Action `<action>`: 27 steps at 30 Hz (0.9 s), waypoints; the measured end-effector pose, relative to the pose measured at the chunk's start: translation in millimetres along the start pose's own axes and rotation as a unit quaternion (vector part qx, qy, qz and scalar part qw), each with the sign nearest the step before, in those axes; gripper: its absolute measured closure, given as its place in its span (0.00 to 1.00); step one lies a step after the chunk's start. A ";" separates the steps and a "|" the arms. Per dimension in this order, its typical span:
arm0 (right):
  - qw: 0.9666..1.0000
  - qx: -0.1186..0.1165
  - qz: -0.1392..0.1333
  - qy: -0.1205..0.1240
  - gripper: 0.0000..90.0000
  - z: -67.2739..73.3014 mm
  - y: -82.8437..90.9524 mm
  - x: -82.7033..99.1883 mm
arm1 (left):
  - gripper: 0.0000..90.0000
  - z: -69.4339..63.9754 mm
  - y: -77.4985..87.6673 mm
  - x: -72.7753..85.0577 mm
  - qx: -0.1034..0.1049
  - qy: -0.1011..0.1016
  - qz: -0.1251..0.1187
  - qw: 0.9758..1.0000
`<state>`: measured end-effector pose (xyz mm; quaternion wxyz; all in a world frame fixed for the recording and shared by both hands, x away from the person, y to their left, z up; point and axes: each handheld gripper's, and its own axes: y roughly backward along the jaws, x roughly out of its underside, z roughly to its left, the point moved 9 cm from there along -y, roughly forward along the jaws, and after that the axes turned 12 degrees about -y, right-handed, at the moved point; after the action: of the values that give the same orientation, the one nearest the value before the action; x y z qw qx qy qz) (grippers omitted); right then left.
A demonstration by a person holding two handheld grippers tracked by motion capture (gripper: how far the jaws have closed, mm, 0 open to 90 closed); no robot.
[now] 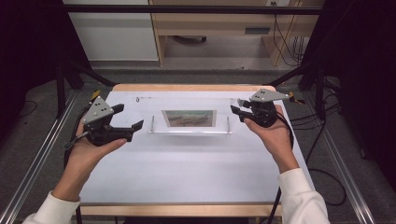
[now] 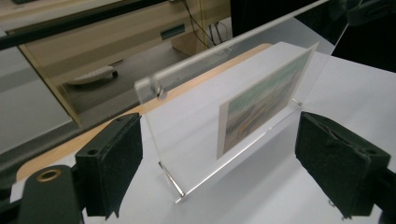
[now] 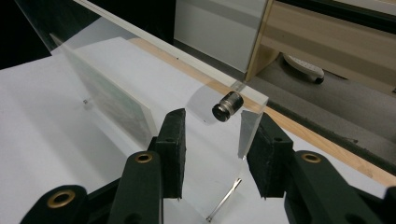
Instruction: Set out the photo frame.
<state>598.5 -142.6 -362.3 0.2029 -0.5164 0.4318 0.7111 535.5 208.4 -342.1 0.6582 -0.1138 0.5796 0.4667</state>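
A white bench (image 1: 187,172) with a pale wood edge stands on grey floor, a light wooden cabinet (image 1: 219,23) beyond it. On the bench stands 1 clear acrylic photo frame (image 1: 190,120) holding 1 landscape picture (image 1: 189,118), upright at the bench's far middle. 2 grippers flank the frame: the left gripper (image 1: 129,120) has its fingers wide apart, holding nothing; the right gripper (image 3: 214,150) has its fingers partly open around the frame's end edge, near 1 metal screw post (image 3: 227,106), contact unclear.

White sleeves (image 1: 299,198); each black claw (image 1: 125,121) carries a grey screw-dotted plate and brass-ringed holes.
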 end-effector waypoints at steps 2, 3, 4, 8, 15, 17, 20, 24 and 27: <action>1.000 0.002 -0.003 -0.005 0.67 -2.0 -2.8 -2.0 | 0.16 2.9 -1.1 11.4 -0.006 0.010 0.003 1.000; 1.000 0.002 -0.005 -0.008 0.67 -2.8 -3.6 -2.6 | 0.16 3.9 -2.0 17.3 -0.007 0.017 0.003 1.000; 1.000 0.001 -0.009 -0.015 0.67 -4.6 -5.7 -4.0 | 0.16 4.5 -3.6 23.8 -0.007 0.024 0.004 1.000; 1.000 0.005 -0.007 -0.021 0.67 -7.4 -8.8 -6.4 | 0.14 5.6 -13.7 54.2 -0.012 0.047 0.025 0.999; 0.999 0.013 -0.004 -0.033 0.67 -13.4 -16.5 -11.7 | 0.11 2.7 -30.0 106.1 -0.010 0.055 0.078 0.995; 0.999 0.014 -0.005 -0.040 0.67 -14.7 -18.7 -13.0 | 0.10 2.0 -32.2 116.7 -0.006 0.063 0.088 0.994; 0.999 0.015 -0.005 -0.047 0.67 -17.8 -22.5 -15.2 | 0.10 0.4 -34.3 126.4 -0.009 0.058 0.100 0.993; 0.998 0.018 -0.007 -0.055 0.67 -23.8 -29.3 -18.7 | 0.10 -5.3 -37.4 132.8 -0.006 0.059 0.105 0.993; 0.997 0.019 -0.012 -0.067 0.69 -29.8 -34.7 -20.7 | 0.10 -7.2 -39.4 138.3 -0.009 0.052 0.115 0.992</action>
<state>648.6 -145.0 -360.3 0.2503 -0.4688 0.4244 0.7331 545.3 249.0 -479.9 0.5679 -0.0760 0.6184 0.5378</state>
